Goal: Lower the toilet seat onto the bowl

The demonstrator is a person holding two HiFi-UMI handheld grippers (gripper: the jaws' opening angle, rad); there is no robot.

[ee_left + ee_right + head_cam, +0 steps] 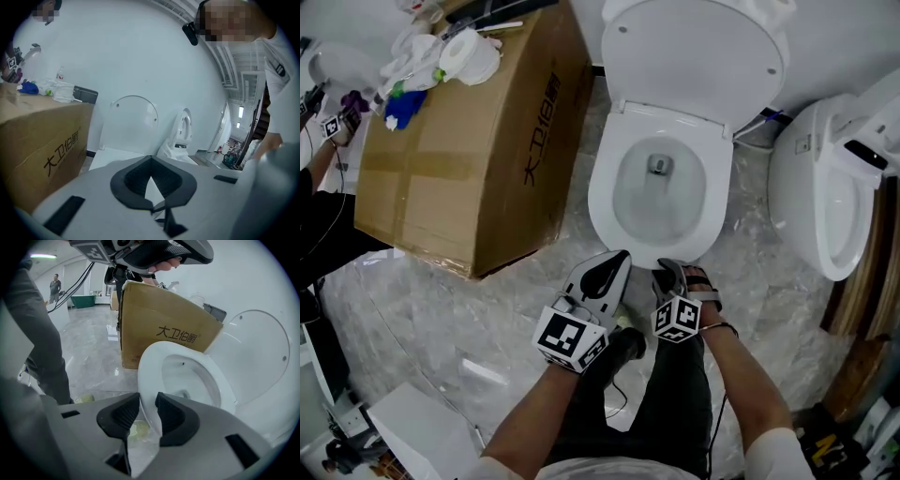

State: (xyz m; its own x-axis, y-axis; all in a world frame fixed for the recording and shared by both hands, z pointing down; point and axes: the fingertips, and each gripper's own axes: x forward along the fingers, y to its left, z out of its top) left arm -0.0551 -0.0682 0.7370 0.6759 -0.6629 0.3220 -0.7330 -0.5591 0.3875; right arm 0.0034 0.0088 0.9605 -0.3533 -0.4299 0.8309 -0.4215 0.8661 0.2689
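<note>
A white toilet seat (602,178) lies down over the bowl (659,202), and its lid (694,52) stands up against the wall. My right gripper (670,270) is at the seat's front edge. In the right gripper view the seat's front rim (149,364) sits between the jaws of that gripper (147,405), which stand open around it. My left gripper (619,255) hovers just left of it, near the bowl's front. Its jaws (151,159) are shut with nothing in them. The left gripper view shows the raised lid (133,117) ahead.
A large cardboard box (478,141) with paper rolls (469,56) and clutter on top stands left of the toilet. A second white toilet (825,197) stands at the right. The person's legs (675,394) are directly in front of the bowl, on a marble floor.
</note>
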